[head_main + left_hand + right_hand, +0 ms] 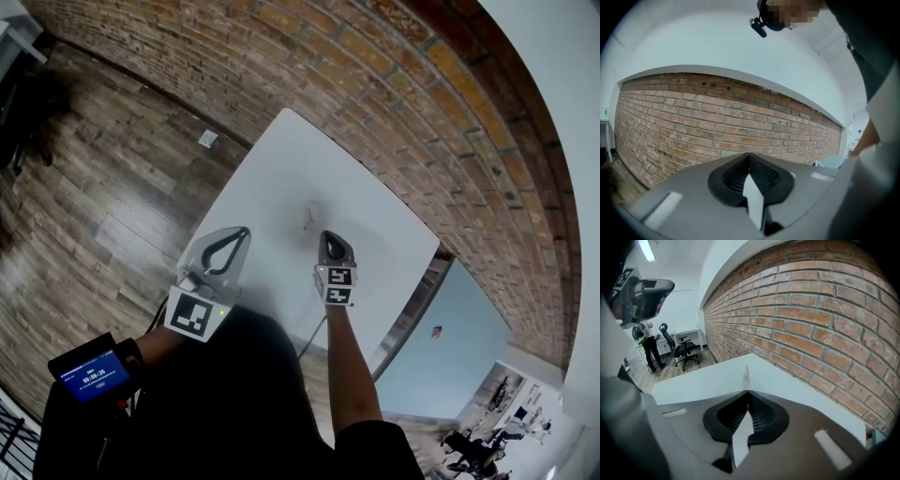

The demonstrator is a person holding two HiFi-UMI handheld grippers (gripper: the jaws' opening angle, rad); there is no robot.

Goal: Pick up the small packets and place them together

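A white table (281, 169) stands against a brick wall. My right gripper (325, 234) hangs over its middle, tilted downward. Its jaws are shut on a small pale packet (309, 216). In the right gripper view the packet (746, 373) shows as a thin strip that sticks out edge-on from the closed tips of the right gripper (747, 392), with the table (703, 380) below. My left gripper (246, 230) is held level near the table's left edge. In the left gripper view it (749, 155) is shut with nothing in it and faces the wall.
The brick wall (394, 84) runs along the table's far side. Wooden floor (103, 187) lies to the left, with a white plate (207, 139) set in it. A light blue panel (441, 347) stands right of the table. Far off are an office chair (682, 350) and a person (649, 350).
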